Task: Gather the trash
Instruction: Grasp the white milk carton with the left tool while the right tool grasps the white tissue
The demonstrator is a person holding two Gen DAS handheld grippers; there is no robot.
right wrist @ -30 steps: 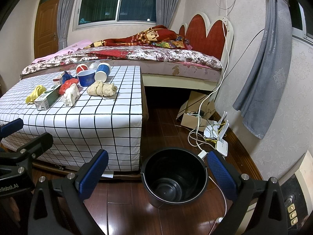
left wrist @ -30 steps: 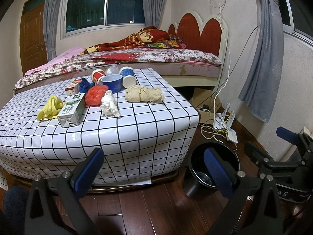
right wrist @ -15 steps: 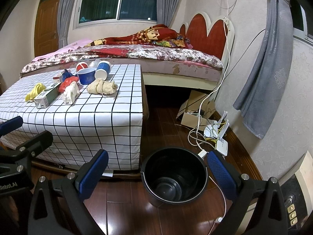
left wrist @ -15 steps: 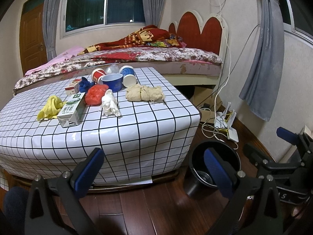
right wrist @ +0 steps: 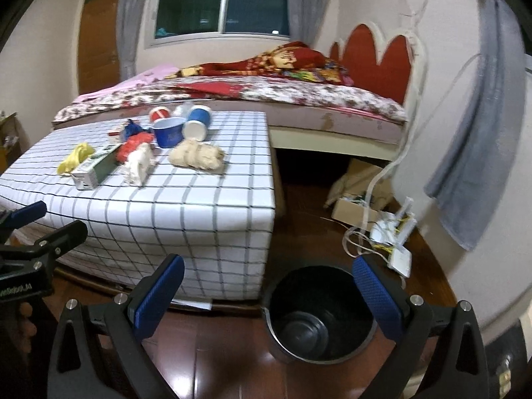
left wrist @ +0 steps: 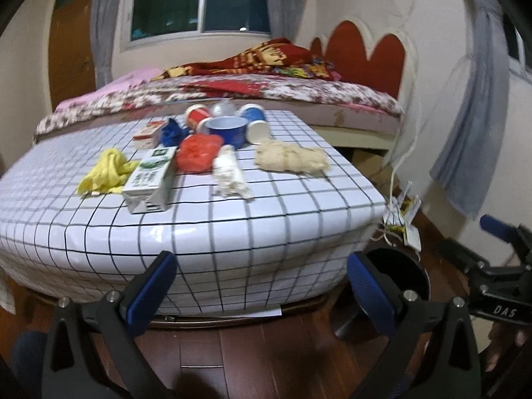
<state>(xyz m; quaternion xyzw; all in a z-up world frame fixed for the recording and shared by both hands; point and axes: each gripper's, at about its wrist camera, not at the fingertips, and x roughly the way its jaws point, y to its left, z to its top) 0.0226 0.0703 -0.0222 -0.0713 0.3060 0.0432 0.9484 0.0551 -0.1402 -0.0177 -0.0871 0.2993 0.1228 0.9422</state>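
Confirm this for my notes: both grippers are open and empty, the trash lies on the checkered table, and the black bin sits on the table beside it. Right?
Not quite. The bin stands on the wooden floor by the table's corner, not on it; the right wrist view shows this. The rest holds: left gripper and right gripper have jaws open and empty, and the trash lies on the table.

Home bedroom: made bed point(right wrist: 299, 99) with red headboard point(right wrist: 375, 60), grey curtains point(right wrist: 482, 116) at window point(right wrist: 222, 3), wooden door point(right wrist: 98, 33), wood floor point(right wrist: 309, 199), low checked table point(left wrist: 199, 206).
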